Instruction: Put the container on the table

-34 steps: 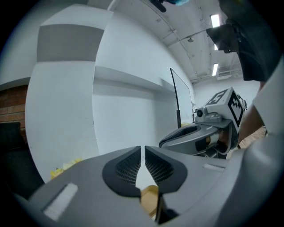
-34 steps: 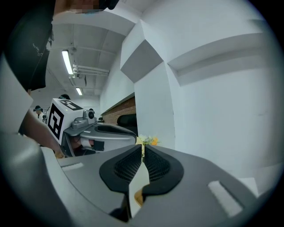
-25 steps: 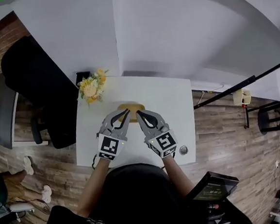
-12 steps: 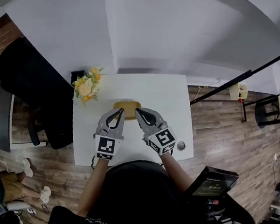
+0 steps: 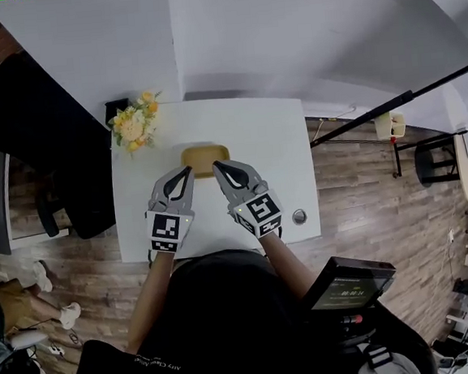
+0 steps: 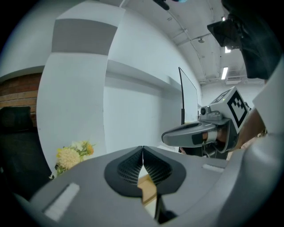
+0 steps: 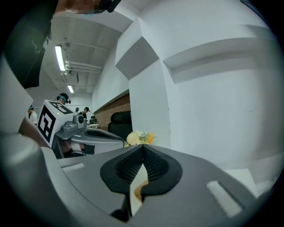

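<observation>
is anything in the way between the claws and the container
Nothing visible does. The left claw and right claw, both shut, point at the near edge of the container on the table; the flowers stand clear to its left.

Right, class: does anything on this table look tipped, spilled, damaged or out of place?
Nothing stands out. The tan container lies level on the white table, the flowers stand upright at its far left corner, and nothing is spilled. The left gripper and right gripper are shut, close to it.

Head view: steeply down on white table point(image 5: 273, 162).
Gripper views: low, close, facing wall point(image 6: 133, 111).
Shared: flower bouquet point(image 5: 133, 126).
</observation>
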The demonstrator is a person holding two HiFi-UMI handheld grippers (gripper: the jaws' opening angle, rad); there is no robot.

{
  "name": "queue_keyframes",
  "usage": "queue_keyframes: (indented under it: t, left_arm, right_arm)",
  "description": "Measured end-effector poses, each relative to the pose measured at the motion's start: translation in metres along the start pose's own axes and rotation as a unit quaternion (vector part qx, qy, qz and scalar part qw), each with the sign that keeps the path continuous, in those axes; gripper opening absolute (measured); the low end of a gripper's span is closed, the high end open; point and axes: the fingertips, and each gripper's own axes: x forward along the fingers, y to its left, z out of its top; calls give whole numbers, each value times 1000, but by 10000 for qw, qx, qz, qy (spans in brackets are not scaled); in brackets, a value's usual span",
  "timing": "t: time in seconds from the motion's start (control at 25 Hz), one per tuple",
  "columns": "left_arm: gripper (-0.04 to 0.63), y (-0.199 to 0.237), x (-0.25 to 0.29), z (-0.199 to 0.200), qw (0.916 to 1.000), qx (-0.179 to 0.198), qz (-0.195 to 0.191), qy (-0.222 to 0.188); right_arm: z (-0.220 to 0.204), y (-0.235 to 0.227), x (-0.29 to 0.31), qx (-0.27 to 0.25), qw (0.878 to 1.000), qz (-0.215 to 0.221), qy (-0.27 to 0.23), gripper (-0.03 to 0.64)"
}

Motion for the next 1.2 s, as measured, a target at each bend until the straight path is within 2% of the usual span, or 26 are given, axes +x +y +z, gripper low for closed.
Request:
queue_keyframes:
  t: [0.2,0.56,0.76,0.96,1.2]
  left_arm:
    - [3,15,-11,-3,10000,-23,75,-44]
    - [2,17,-27,-3,9999,22,-58,-159]
    - [2,23,-35,-6,9997,83,-13,-247]
    - [2,31,-49,-14,9996,124,3,-271]
    - [2,46,-72,-37,9996,136,109,-207]
  right_arm:
    - [-3,14,8,-66,9999,-4,79,12]
    - [-8,40,14,-108,9997,110,192,12]
    - [-5,52,16,-284,9995,-95,121,12]
    - [-9,68,24,-282,9994,-111,156,12]
    - [-23,100,40,-187,9996,109,204,12]
